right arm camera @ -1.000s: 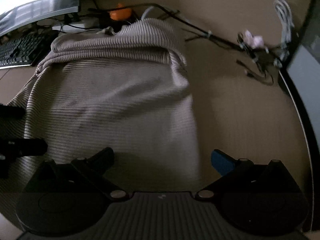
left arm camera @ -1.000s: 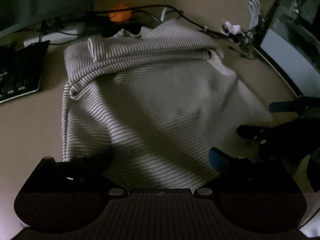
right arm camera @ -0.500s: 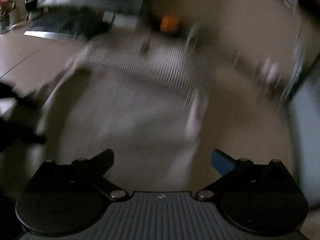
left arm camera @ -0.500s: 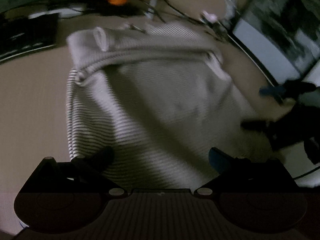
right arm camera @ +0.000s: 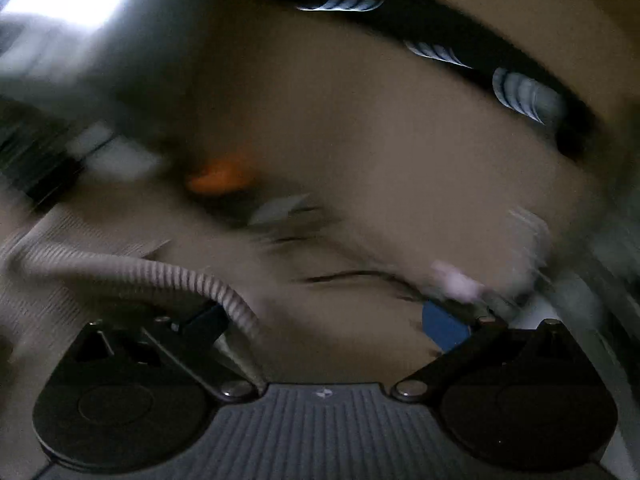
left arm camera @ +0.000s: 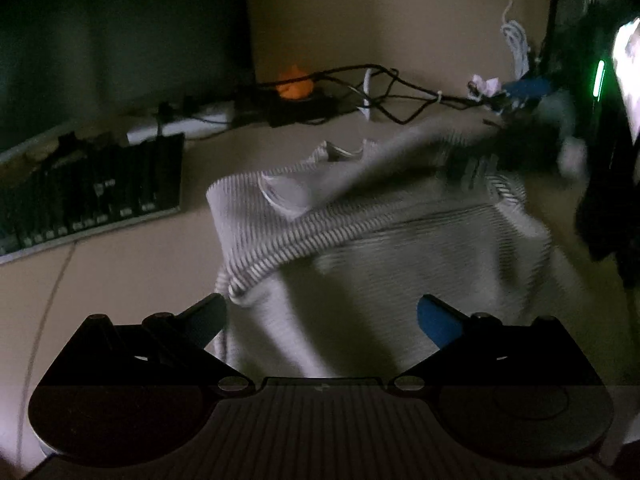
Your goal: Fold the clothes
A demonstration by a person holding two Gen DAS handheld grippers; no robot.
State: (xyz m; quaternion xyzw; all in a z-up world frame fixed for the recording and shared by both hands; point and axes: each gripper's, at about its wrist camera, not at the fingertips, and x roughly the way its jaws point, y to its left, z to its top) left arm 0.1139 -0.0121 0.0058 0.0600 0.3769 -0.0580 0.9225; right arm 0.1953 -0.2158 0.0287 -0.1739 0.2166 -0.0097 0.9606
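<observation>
Knitwear, a striped ribbed sweater (left arm camera: 400,248), lies on the counter (left arm camera: 120,264) at twelve o'clock from the left tongs (left arm camera: 320,320), its rolled sleeve crossing from seven to one o'clock. The left tongs are released, jaws wide, hovering over the near hem. The right tongs (right arm camera: 324,320) also stand spread and grasp nothing, though a ribbed edge of the sweater curls against the finger at nine o'clock; that view is heavily blurred. To fold well, I judge each set of tongs should pinch a hem corner, lift evenly and carry the fabric toward twelve o'clock, clear of the cables (left arm camera: 384,92) and keyboard (left arm camera: 88,192) at ten o'clock. No container is visible.
</observation>
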